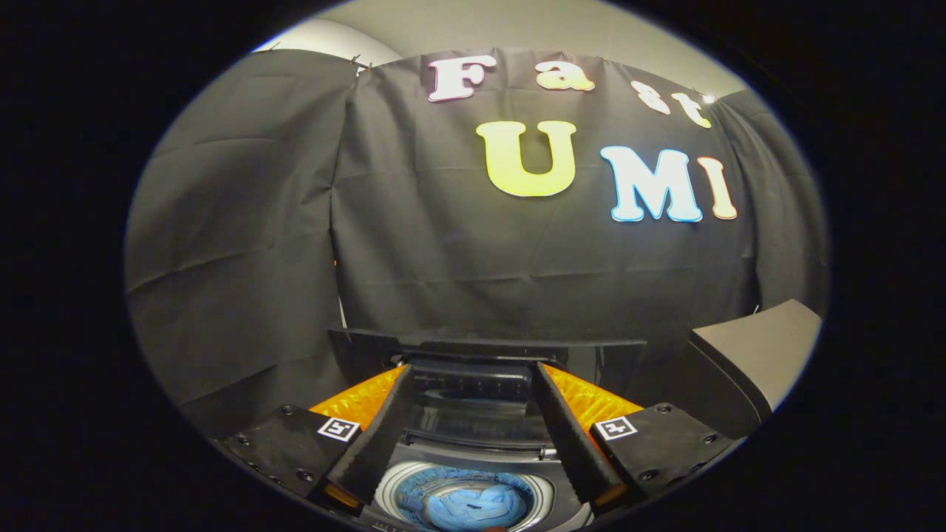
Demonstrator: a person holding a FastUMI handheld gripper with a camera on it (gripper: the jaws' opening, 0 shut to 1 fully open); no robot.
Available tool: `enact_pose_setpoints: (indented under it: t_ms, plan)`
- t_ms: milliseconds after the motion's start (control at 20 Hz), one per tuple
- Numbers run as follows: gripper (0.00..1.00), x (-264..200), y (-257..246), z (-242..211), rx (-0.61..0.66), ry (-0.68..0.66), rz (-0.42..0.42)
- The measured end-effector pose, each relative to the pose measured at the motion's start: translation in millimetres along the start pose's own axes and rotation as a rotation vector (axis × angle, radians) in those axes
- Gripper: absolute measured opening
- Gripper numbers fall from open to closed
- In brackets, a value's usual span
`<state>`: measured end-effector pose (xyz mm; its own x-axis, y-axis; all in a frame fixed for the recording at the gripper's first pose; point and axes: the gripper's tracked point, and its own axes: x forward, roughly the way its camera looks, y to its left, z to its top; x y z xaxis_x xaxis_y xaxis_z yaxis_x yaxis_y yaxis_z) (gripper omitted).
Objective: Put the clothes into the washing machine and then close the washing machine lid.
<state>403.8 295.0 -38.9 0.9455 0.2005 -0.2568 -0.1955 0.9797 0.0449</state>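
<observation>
1. Gripper [471,369] fingers spread wide apart, nothing between them, no contact with anything.
2. Fingers point over the washing machine [562,502] from above; its round drum opening sits low between the two fingers.
3. Clothes [473,506]: light blue bundle lying inside the drum, well below the fingertips.
4. Washing machine lid [488,347] is up, folded dark panel standing at the back of the machine, just beyond the fingertips.
5. Grey slanted surface [761,347] off to the right of the machine, apart from the right finger.
6. Black cloth booth wall [443,251] behind everything.
</observation>
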Motion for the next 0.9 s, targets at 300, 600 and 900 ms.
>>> enact_pose_setpoints:
  t_ms: [300, 600, 900]
  plan:
    - [0.99, 37.6, -7.5, 34.0, 0.012, -0.038, -0.031]
    - [0.99, 76.7, -13.7, 55.5, -0.018, -0.043, -0.073]
    - [1.00, 110.6, -15.2, 52.3, -0.022, -0.005, -0.112]
